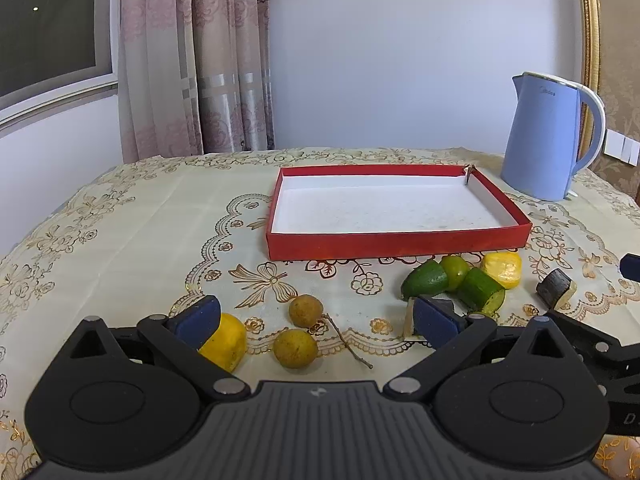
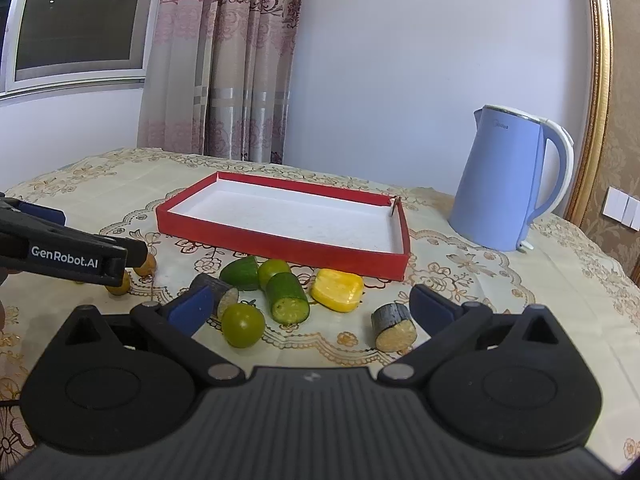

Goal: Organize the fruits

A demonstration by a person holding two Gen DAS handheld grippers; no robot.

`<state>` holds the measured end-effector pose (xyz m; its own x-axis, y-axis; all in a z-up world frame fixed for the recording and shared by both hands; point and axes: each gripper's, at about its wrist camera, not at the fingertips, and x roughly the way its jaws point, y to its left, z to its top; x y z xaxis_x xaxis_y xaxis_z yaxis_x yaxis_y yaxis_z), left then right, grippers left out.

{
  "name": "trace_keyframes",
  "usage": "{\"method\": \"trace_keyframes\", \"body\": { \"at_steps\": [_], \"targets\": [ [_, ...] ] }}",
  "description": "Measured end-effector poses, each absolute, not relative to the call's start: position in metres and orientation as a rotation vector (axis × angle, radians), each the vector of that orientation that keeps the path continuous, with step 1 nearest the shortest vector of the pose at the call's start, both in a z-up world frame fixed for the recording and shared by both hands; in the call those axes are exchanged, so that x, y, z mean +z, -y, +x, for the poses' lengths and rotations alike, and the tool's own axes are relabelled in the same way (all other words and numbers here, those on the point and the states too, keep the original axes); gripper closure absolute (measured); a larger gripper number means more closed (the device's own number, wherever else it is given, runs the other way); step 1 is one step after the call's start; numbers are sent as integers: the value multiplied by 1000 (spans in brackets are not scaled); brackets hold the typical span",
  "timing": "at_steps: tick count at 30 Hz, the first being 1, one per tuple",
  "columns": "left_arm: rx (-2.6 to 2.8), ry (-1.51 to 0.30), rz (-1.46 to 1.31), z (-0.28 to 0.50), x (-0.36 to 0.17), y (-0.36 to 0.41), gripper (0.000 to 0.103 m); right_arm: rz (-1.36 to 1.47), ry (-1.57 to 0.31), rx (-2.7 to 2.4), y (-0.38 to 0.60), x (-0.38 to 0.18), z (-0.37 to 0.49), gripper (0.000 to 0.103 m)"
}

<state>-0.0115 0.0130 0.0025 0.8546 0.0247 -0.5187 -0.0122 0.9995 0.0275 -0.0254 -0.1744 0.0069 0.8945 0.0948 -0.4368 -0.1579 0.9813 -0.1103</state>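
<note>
Nothing has gone into the red tray (image 1: pixel 396 245) yet; it sits bare toward the far edge of the table (image 1: pixel 120 240), so the sorting looks to be at its very start, with both claws poised over the fruit strewn along the near edge. Farthest left lies a yellow piece (image 1: pixel 228 340), partly behind one blue pad, then two brown longans (image 1: pixel 306 311) beside a loose twig (image 1: pixel 348 340). The left gripper (image 1: pixel 316 322) hangs just above these, tilted downward, its jaws spread as wide as they go and holding nothing. To the right, close against the tray's front wall, sits a huddle of green pieces (image 2: pixel 288 298), a round green fruit (image 2: pixel 243 325), a yellow chunk (image 2: pixel 337 290) and two dark-skinned cut pieces (image 2: pixel 394 326). The right gripper (image 2: pixel 310 308) hovers over that huddle at a similar downward tilt, likewise fully open and empty. A blue kettle (image 2: pixel 508 184) stands at the far right corner, well clear. The next move, I would judge, is to lower one claw around a single piece and close gently, since the round ones may roll.
</note>
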Motion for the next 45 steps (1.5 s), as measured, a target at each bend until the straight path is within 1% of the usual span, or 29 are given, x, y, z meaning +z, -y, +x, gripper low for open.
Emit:
{"method": "trace_keyframes", "body": {
  "at_steps": [16,27,41,45],
  "targets": [
    [37,-551,23,-11,0,-12,0,-142,-444,121,176,8,-29,0],
    [35,-545,14,-15,1,-14,0,-146,-487,46,176,5,-17,0],
    [36,-534,24,-18,5,-13,0,49,-591,42,195,-4,3,0],
    [35,-534,29,-18,5,-11,0,48,-595,29,196,-6,4,0]
  ]
}}
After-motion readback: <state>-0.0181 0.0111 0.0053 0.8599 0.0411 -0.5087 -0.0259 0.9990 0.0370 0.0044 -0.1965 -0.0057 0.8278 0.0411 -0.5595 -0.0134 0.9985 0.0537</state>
